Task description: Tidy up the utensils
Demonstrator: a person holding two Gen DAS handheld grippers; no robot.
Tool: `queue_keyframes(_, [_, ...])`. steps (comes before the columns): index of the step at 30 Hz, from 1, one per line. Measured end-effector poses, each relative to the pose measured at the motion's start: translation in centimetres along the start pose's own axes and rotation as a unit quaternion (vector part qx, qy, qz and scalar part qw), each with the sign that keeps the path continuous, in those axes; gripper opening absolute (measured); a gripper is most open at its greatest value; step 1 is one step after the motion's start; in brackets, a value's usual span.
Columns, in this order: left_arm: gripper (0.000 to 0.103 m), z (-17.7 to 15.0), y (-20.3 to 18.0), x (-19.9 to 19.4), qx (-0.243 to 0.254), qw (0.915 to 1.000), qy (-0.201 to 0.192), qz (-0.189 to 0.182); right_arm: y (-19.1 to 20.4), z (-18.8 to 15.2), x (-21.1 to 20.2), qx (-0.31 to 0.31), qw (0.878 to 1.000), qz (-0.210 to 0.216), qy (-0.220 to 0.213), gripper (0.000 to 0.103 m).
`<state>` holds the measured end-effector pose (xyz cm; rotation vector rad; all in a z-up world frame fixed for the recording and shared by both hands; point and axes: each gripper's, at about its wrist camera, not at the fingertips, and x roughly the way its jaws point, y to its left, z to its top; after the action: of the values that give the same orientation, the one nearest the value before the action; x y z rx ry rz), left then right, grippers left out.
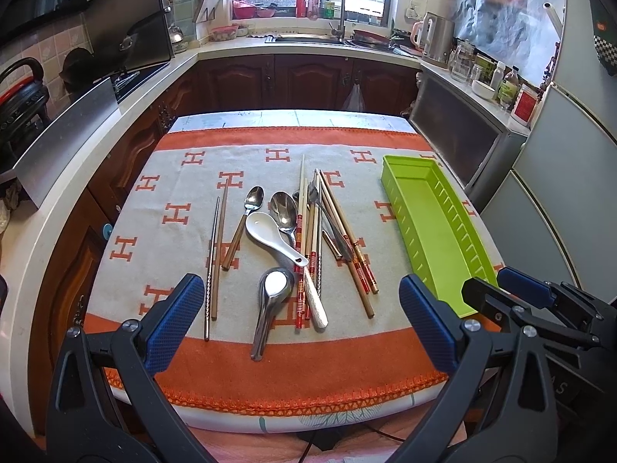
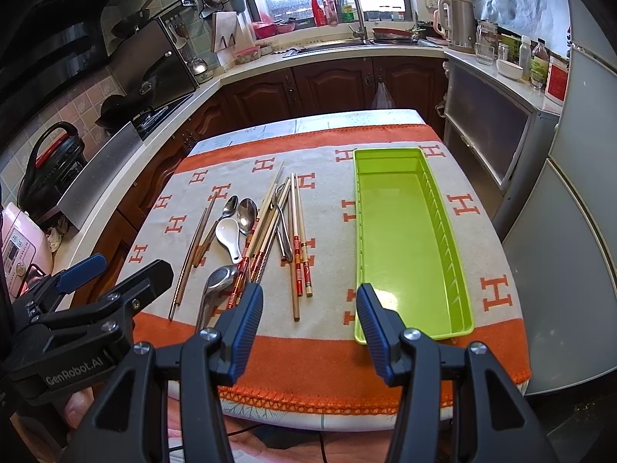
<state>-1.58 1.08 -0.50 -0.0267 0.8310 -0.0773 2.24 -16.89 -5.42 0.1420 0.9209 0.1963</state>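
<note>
Nothing sorted yet — green tray (image 2: 408,231) bare, utensils (image 1: 293,239) heaped beside it; left gripper (image 1: 300,324) and right gripper (image 2: 308,328) both spread wide, holding 0 items.

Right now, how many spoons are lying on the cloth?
4, maybe more hidden under the chopsticks: a white ceramic spoon mid-pile, a wooden-handled metal spoon to its left, a large metal spoon behind it, and a steel soup spoon nearest the cloth's front edge.
</note>
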Motion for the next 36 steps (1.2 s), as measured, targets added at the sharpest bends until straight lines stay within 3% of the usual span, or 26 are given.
queue_keyframes(15, [0.101,1.3,1.7,3.8,-0.022,0.999,0.038,0.003,1.1,1.3,2.6,-0.013,0.999,-0.001,0.032,0.051])
queue_keyframes(23, [0.101,1.8,3.5,5.8,-0.041,0.9979,0.044,-0.022,2.2,2.5,5.0,-0.029,0.998,0.008,0.05,0.051])
queue_keyframes(33, [0.1,3.7,10.8,10.2,-0.084,0.9943,0.056,0.035,3.5,5.1,10.3,-0.043,0.995,0.044,0.078,0.05])
queue_keyframes(36, [0.099,4.2,12.8,11.5,-0.082,0.9941,0.058,0.04,3.9,6.0,12.5,-0.057,0.993,0.047,0.094,0.044])
